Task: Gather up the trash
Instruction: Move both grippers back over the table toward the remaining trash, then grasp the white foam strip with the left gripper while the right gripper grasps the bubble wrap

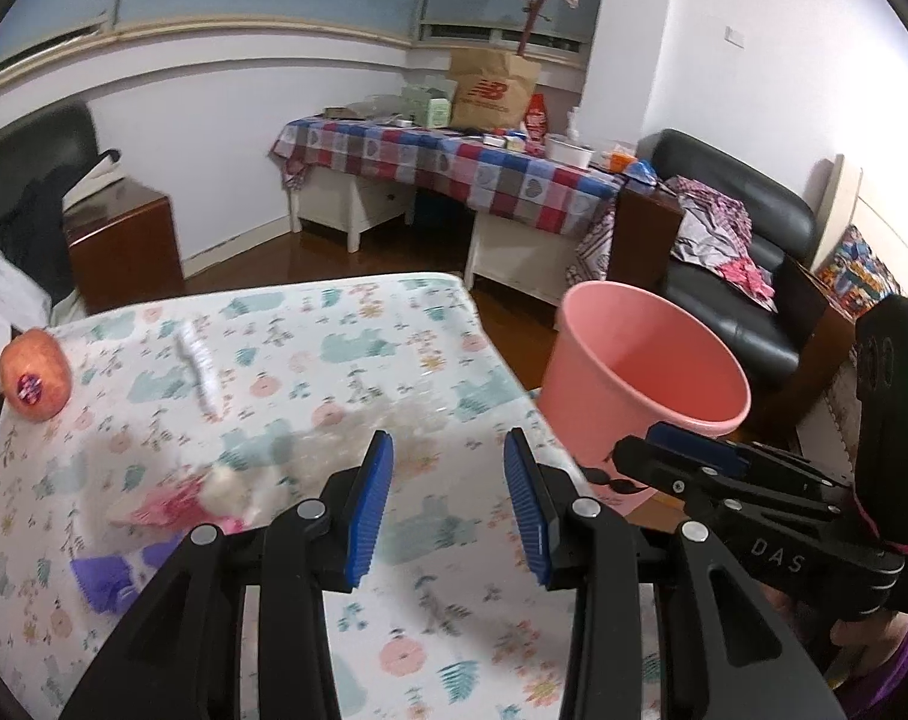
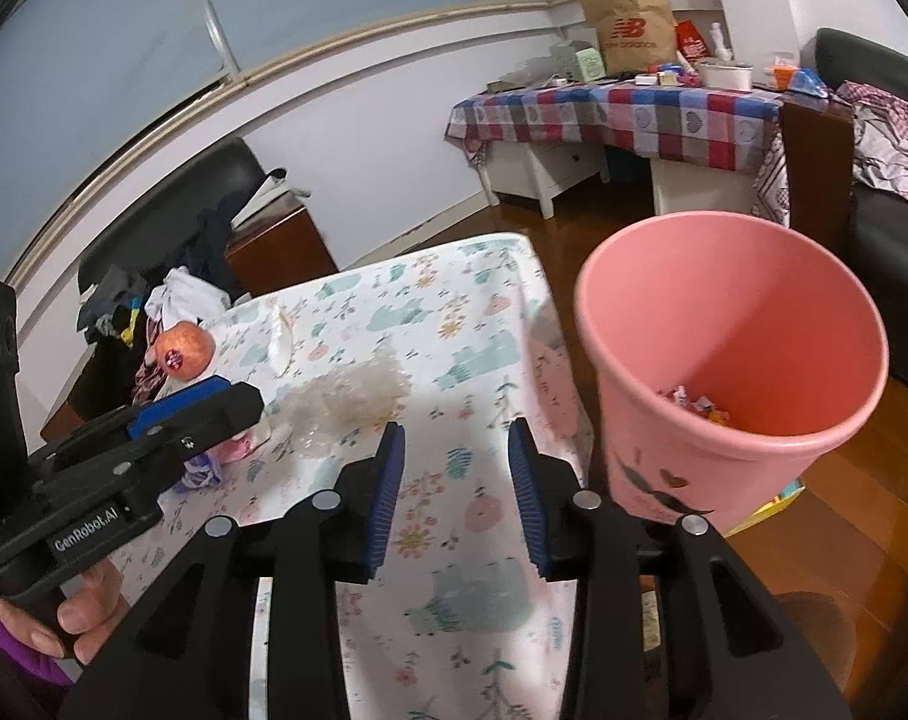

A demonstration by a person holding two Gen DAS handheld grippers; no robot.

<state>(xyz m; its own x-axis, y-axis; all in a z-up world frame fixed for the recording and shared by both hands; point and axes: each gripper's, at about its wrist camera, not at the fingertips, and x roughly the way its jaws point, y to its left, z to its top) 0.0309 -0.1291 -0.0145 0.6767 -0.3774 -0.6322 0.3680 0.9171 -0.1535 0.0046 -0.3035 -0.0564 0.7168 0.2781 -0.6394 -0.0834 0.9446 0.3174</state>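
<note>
A pink bin stands off the table's right edge; in the right wrist view several scraps lie at its bottom. On the floral table lie a clear crumpled plastic film, a pink-and-white wrapper clump, a purple scrap and a white strip. My left gripper is open and empty above the table, right of the wrapper clump. My right gripper is open and empty, between the film and the bin.
An orange-red fruit with a sticker sits at the table's far left corner. Beyond are a checked-cloth table with clutter, a black sofa with clothes, and a wooden side cabinet. Wood floor lies between.
</note>
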